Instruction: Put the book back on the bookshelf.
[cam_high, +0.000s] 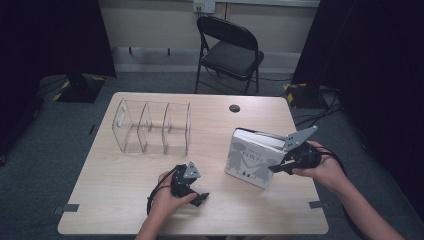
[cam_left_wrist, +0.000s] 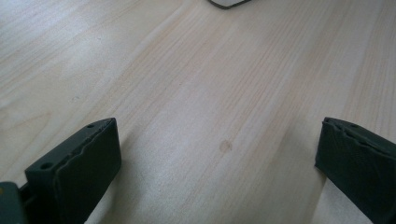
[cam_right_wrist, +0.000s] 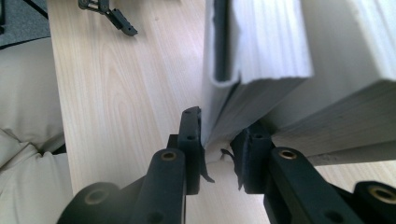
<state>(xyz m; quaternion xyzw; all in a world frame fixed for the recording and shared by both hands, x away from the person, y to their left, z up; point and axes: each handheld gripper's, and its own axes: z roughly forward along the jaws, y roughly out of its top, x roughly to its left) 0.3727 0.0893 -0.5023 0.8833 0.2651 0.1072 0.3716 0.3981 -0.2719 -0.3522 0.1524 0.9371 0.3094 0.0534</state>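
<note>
Book (cam_high: 252, 159) corner is pinched between the closed-in jaws of the right gripper (cam_right_wrist: 217, 149) — the left gripper (cam_left_wrist: 215, 154) is spread wide over bare table (cam_left_wrist: 196, 84).

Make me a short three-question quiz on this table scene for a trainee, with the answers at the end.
1. True or false: the right gripper is shut on the book.
2. What does the left gripper have between its jaws? A) a pen B) nothing, just bare table C) the book
3. Fill in: the clear plastic organizer stands on the table's ____ half in the high view.

Key: 1 true, it grips the book's cover and some pages. 2 B. 3 left.
</note>
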